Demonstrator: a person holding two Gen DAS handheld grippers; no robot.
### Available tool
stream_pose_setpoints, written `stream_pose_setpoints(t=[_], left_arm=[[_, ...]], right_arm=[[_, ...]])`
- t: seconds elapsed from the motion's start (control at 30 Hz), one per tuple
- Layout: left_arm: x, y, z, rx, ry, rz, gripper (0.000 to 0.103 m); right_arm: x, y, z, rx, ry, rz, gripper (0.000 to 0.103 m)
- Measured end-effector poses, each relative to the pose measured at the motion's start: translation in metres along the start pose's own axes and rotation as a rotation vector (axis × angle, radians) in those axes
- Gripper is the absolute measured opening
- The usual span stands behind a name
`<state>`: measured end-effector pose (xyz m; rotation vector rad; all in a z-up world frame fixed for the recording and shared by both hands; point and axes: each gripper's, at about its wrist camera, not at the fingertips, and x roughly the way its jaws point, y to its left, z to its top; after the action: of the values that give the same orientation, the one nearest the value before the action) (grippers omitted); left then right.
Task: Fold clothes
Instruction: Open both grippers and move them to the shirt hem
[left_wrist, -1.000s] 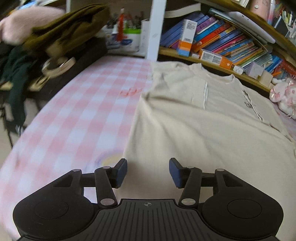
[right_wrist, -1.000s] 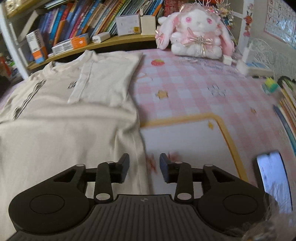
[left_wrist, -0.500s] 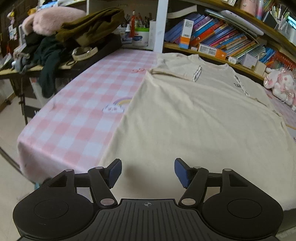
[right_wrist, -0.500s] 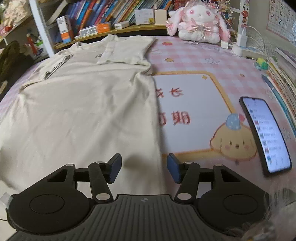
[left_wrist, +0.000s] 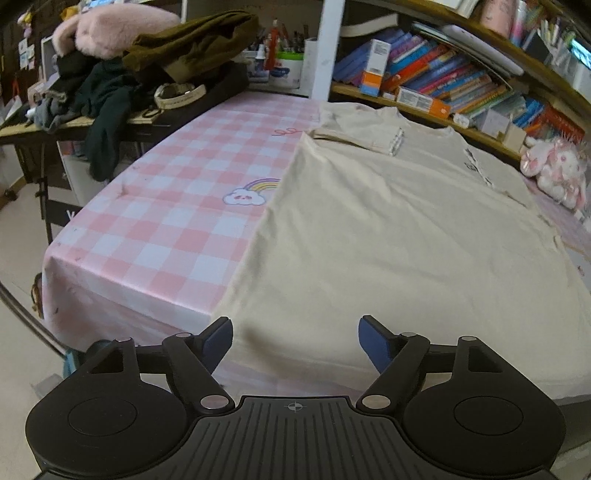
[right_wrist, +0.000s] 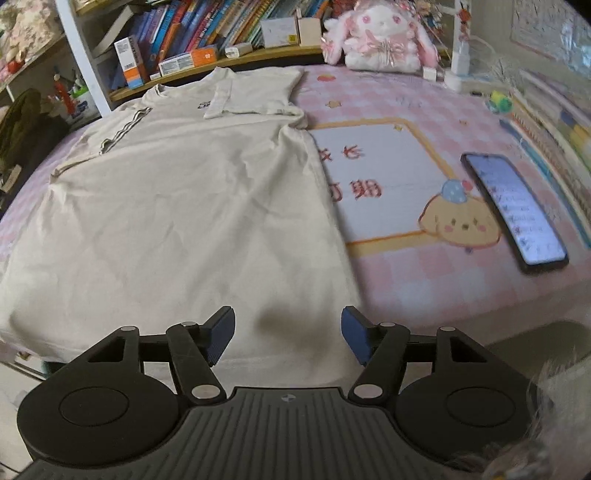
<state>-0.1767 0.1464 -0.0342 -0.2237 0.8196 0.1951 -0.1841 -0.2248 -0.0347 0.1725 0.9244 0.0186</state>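
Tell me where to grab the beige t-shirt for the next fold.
Probably the hem corners of the t-shirt. It lies flat, sleeves folded in, hem at the near table edge. Left gripper and right gripper are open and level with the hem; come in from the near edge.

Beige T-shirt (right_wrist: 177, 206) lies flat on the pink checked tablecloth (right_wrist: 406, 96), both sleeves folded in over the chest, hem hanging over the near table edge. Right gripper (right_wrist: 288, 332) sits at that hem near the shirt's right corner, its 2 blue-padded fingers (right_wrist: 221, 332) spread wide, gripping nothing. Right of the shirt: a cartoon mat (right_wrist: 391, 177), edge tucked under the fabric, then a lit phone (right_wrist: 517, 210). Plush rabbit (right_wrist: 380, 37) and bookshelf (right_wrist: 207, 33) at the far side.
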Motion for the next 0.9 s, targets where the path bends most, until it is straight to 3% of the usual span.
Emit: stream_pose_setpoints(t=[0.23, 0.5, 0.57, 0.73, 0.9], left_arm=[[0.005, 0.024, -0.003, -0.046, 0.042, -0.001, 0.078], [0.018, 0.053, -0.014, -0.095, 0.056, -0.096, 0.076], [0.023, 0.058, -0.014, -0.092, 0.066, -0.116, 0.067], [0.029, 0.064, -0.010, -0.063, 0.091, -0.168, 0.067], [0.031, 0.075, -0.007, -0.111, 0.112, -0.222, 0.067]], right_arm=[[-0.011, -0.003, -0.012, 0.053, -0.008, -0.020, 0.062], [-0.009, -0.025, -0.027, 0.153, 0.027, -0.042, 0.061], [-0.008, -0.030, -0.029, 0.174, 0.030, -0.032, 0.061], [-0.007, -0.032, -0.027, 0.121, 0.039, -0.024, 0.060], [-0.004, -0.044, -0.019, 0.175, 0.052, 0.036, 0.060]])
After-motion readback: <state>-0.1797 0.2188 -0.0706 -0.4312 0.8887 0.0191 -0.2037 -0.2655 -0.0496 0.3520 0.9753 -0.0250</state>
